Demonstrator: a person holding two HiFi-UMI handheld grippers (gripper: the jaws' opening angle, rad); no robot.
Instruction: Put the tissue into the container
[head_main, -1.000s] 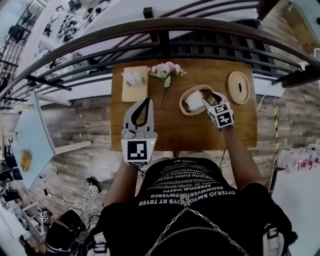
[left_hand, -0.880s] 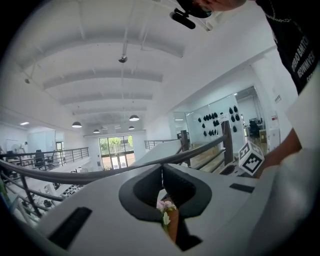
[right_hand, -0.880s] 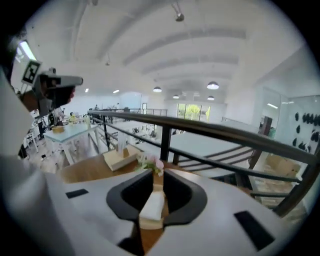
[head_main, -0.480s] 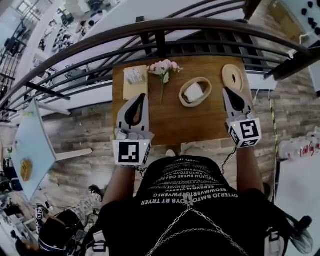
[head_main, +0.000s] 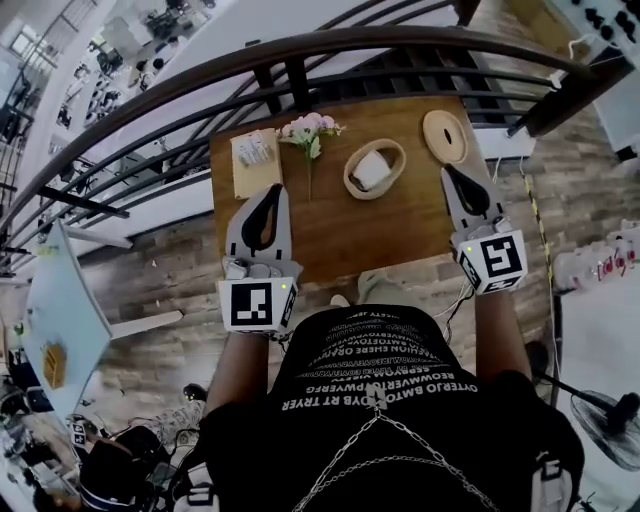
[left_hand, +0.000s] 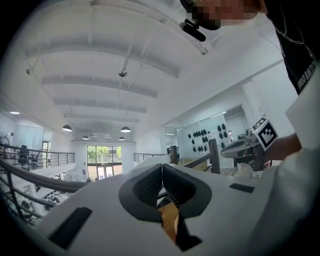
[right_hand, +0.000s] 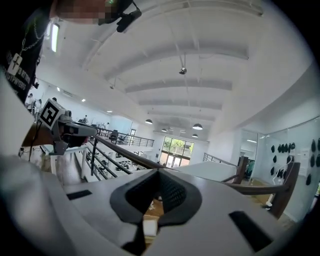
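Well apart, tissue (head_main: 371, 170) and right gripper (head_main: 448, 173).

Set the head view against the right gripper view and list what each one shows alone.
Head view only: the tissue lying in the oval container, the lid, the flowers. Right gripper view only: the ceiling lamps and the far windows. Both: the railing, the left gripper and the right gripper, both shut and empty.

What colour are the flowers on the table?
The flowers are pale pink; the head view shows them best.
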